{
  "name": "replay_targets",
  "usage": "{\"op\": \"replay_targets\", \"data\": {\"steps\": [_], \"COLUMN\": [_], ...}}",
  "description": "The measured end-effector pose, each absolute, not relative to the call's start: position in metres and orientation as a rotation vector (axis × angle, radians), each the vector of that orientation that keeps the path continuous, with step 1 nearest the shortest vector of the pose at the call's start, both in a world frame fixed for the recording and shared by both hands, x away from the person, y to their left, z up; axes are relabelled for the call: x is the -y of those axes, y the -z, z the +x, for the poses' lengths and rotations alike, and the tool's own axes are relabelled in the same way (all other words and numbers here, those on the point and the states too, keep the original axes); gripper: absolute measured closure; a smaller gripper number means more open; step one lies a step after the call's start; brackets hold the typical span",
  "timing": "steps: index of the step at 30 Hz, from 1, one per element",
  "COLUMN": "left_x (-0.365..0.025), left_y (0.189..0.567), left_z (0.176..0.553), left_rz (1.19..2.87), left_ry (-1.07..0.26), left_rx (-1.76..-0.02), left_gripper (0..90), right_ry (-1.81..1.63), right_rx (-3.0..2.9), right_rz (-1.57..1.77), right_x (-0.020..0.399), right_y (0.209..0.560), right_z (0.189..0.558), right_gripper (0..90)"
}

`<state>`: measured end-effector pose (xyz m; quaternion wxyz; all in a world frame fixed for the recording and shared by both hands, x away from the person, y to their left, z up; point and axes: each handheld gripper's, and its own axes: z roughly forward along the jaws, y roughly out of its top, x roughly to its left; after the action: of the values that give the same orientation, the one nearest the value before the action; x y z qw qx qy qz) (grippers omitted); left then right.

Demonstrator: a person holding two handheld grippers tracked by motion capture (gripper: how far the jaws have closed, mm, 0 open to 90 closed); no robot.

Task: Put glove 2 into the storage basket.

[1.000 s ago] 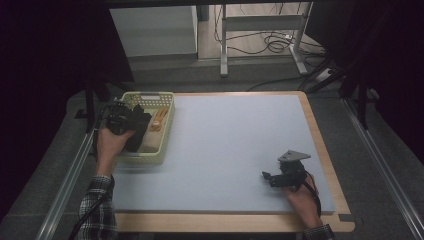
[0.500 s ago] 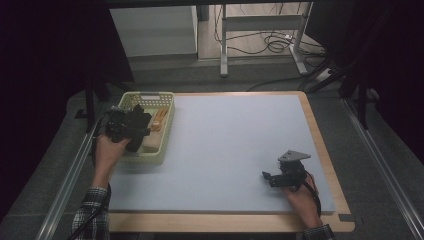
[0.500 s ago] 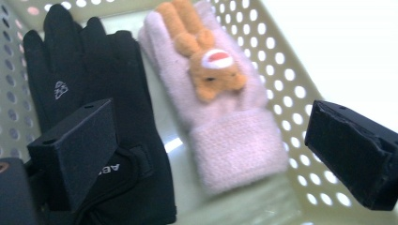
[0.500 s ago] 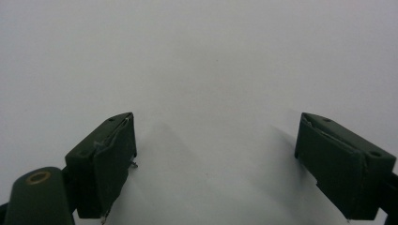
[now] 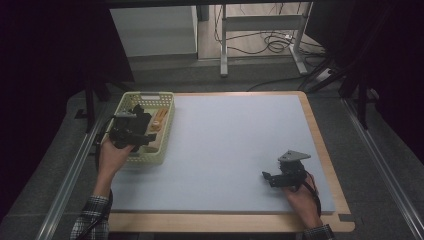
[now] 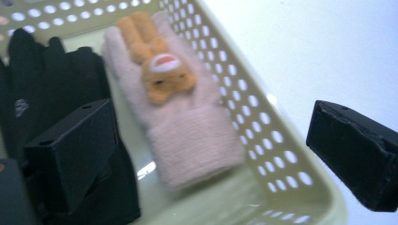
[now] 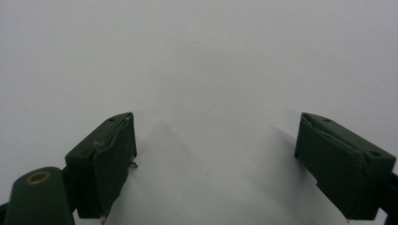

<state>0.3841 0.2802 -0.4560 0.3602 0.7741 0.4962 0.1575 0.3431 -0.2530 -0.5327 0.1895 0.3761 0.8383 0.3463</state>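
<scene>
A pale green perforated basket (image 5: 148, 95) stands at the table's left side. In it lies a pink knit glove (image 6: 187, 122) with an orange bunny on its back, and black gloves (image 6: 51, 79) lie beside it. My left gripper (image 5: 144, 126) hovers over the basket's near end. Its jaws have just been opening and now stand wide, above the pink glove's cuff, pressing on nothing (image 6: 211, 136). My right gripper (image 5: 267, 178) rests low over the pale blue mat at the near right, open and empty (image 7: 216, 140).
The pale blue mat (image 5: 235, 140) covers the wooden tabletop. The basket wall (image 6: 263, 136) lies between my left jaws and the mat. Beyond the table's far edge are a white cabinet (image 5: 152, 30), a metal stand and cables on the floor.
My left gripper has drawn back a little toward the basket's near-left corner, jaws spreading. The right hand has stayed put.
</scene>
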Motion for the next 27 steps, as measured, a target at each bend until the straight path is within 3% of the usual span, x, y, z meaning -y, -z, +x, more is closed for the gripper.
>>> {"op": "replay_targets", "data": {"steps": [27], "left_x": [-0.190], "left_y": [0.452], "left_z": [0.359], "left_rz": [2.070], "left_ry": [-0.366], "left_rx": [-0.994], "left_gripper": [2.4], "right_ry": [-0.972], "right_rx": [-2.356], "right_rz": [1.056], "right_x": [0.253], "right_y": [0.533], "right_z": [0.343], "right_gripper": [12.7]}}
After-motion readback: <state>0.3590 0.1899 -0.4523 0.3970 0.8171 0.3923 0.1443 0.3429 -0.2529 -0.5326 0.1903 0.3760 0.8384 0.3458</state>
